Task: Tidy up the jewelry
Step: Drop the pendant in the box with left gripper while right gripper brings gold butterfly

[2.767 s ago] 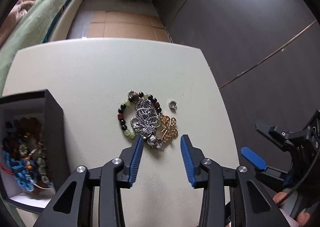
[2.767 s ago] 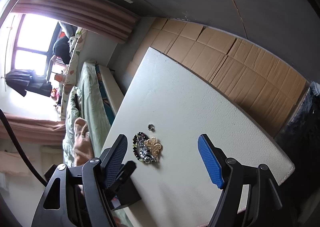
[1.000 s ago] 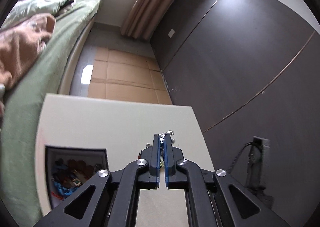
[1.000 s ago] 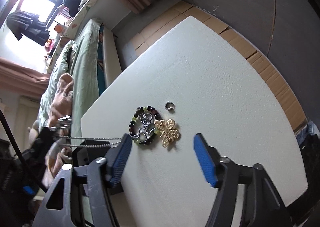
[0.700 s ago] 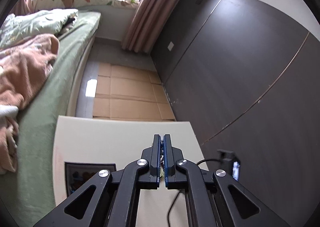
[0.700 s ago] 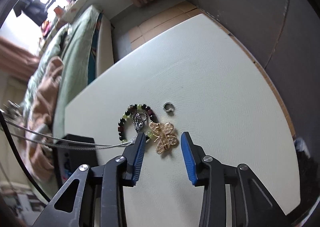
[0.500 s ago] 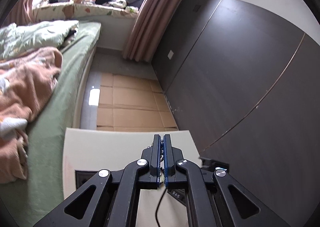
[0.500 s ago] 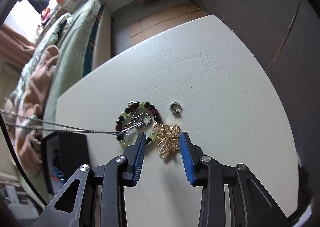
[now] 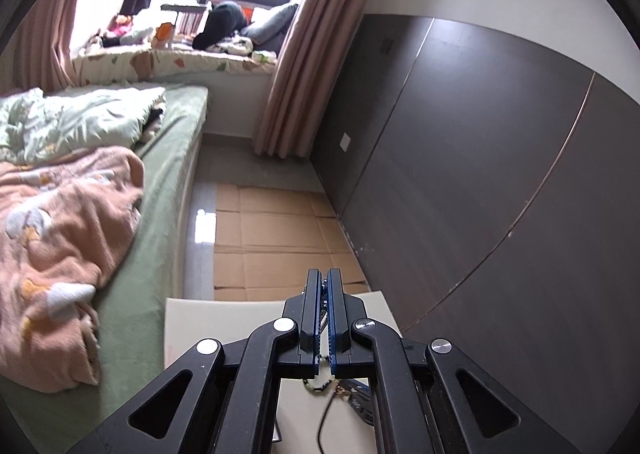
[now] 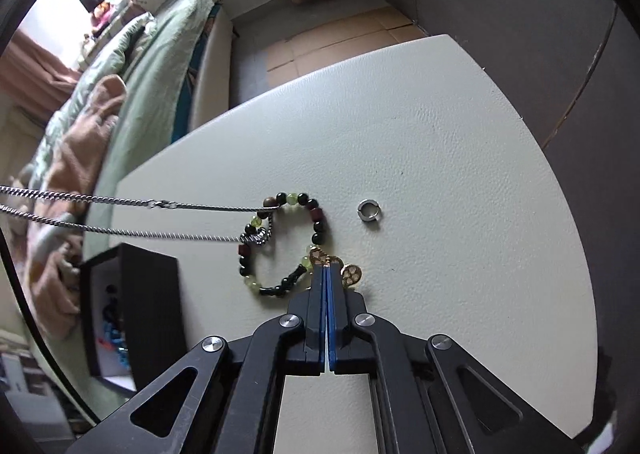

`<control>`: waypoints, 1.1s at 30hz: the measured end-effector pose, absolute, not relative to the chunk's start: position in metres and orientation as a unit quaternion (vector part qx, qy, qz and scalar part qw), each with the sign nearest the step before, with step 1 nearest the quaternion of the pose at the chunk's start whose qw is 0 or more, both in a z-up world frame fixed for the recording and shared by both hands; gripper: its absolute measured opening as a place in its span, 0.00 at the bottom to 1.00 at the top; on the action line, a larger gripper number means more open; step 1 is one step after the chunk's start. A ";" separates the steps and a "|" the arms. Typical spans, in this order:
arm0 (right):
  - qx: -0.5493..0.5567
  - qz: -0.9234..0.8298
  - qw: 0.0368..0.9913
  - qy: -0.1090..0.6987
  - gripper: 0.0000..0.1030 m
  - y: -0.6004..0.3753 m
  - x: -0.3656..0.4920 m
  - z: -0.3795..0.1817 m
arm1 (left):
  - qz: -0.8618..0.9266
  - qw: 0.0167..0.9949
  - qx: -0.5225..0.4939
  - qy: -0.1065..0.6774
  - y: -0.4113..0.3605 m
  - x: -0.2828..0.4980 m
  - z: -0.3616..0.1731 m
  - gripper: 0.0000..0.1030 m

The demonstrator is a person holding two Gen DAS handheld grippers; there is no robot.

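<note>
- Pinching the gold butterfly charm (image 10: 335,267) is the step in hand: my right gripper (image 10: 325,268) has its blue pads fully together on the charm's middle, gold wings showing on both sides at 12 o'clock of the fingertips. I judge a straight, slow lift best, so the thin filigree does not slip out.
- The beaded bracelet (image 10: 280,242), at 11 o'clock of the right gripper, touches the charm; its green, black and dark red beads may drag along.
- The silver chain (image 10: 120,216) runs taut from inside the bracelet out to 9 o'clock; one end still lies coiled on the beads.
- My left gripper (image 9: 324,282) is closed on that chain, links visible between its pads, held high above the table (image 10: 440,158).
- The small silver ring (image 10: 369,210) lies apart at 1 o'clock.
- The black box (image 10: 148,294), at 8 o'clock, already holds blue and dark beads.
</note>
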State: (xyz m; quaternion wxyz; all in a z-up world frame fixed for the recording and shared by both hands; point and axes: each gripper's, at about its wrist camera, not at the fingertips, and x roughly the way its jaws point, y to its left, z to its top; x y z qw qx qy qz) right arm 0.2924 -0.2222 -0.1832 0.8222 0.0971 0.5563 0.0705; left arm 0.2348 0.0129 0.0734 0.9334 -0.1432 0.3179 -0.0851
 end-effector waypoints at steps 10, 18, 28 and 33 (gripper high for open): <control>0.144 0.093 0.821 0.544 0.01 -0.239 0.282 -0.171 | -0.070 0.953 -0.115 0.271 0.016 0.206 0.137 0.02; 0.137 0.081 0.803 0.574 0.25 -0.233 0.291 -0.183 | -0.049 0.962 -0.105 0.249 0.032 0.190 0.160 0.02; 0.105 0.070 0.814 0.567 0.25 -0.219 0.296 -0.188 | -0.037 0.959 -0.108 0.259 0.042 0.193 0.149 0.02; 0.080 0.049 0.819 0.566 0.07 -0.215 0.299 -0.192 | -0.038 0.953 -0.114 0.278 0.047 0.197 0.129 0.02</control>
